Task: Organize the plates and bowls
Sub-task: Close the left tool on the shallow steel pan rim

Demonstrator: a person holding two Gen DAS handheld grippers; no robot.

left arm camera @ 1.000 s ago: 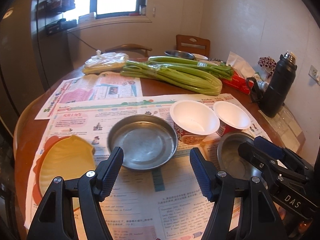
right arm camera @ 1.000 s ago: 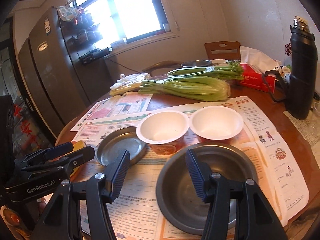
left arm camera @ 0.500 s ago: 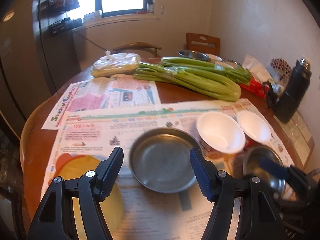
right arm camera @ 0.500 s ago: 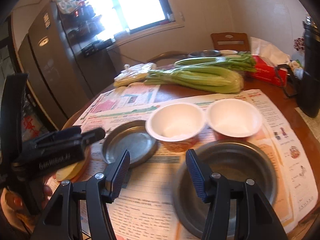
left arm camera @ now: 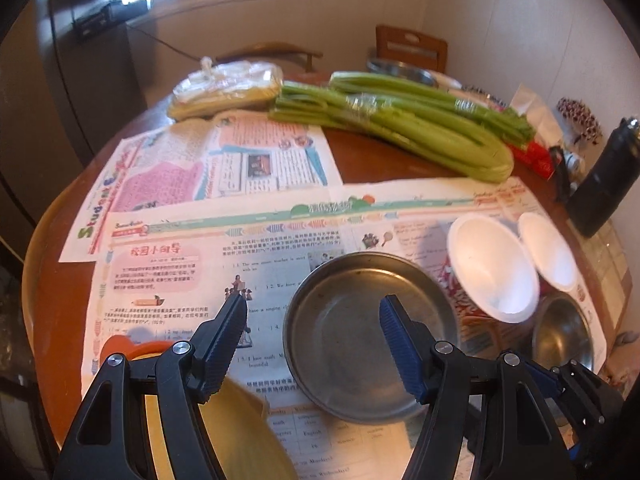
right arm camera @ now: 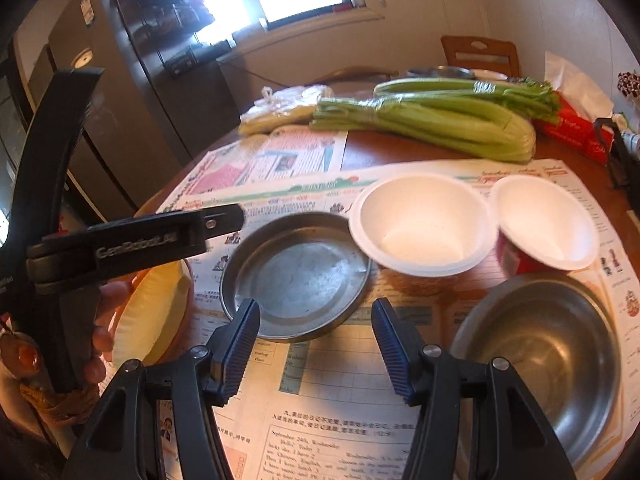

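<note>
Left tongs (left arm camera: pixel 312 316) stand wide apart and hold nothing; their right finger (left arm camera: pixel 400 344) lies over the shallow steel plate (left arm camera: pixel 360 332), their left finger over the newspaper (left arm camera: pixel 180 264) that covers the round wooden worktop (left arm camera: pixel 44 292). Right tongs (right arm camera: pixel 314 334) are likewise spread wide and empty, poised above the near rim of the same steel plate (right arm camera: pixel 296 276).

From left to right along the near edge of the worktop:
- a yellow plate (right arm camera: pixel 150 312) nested in an orange one, lying flat, partly hidden by the left tool's body;
- the steel plate, flat and mouth-up;
- two white paper bowls, upright with their mouths up: the left bowl (right arm camera: pixel 424 228) just beside the steel plate's far right rim, the right bowl (right arm camera: pixel 546 224) touching or almost touching it;
- a deeper steel bowl (right arm camera: pixel 548 356), mouth-up, near and to the right, in front of the paper bowls.

All these pieces are round, so none shows a long axis.

Far side of the worktop: a plastic bag (left arm camera: pixel 228 88) at left; bundled celery (left arm camera: pixel 400 128) with its long axis running left to right, cut ends to the right; a red tissue box (right arm camera: pixel 576 132); a black flask (left arm camera: pixel 608 184), upright at far right. Behind the worktop stands a wooden chair (left arm camera: pixel 412 46).
</note>
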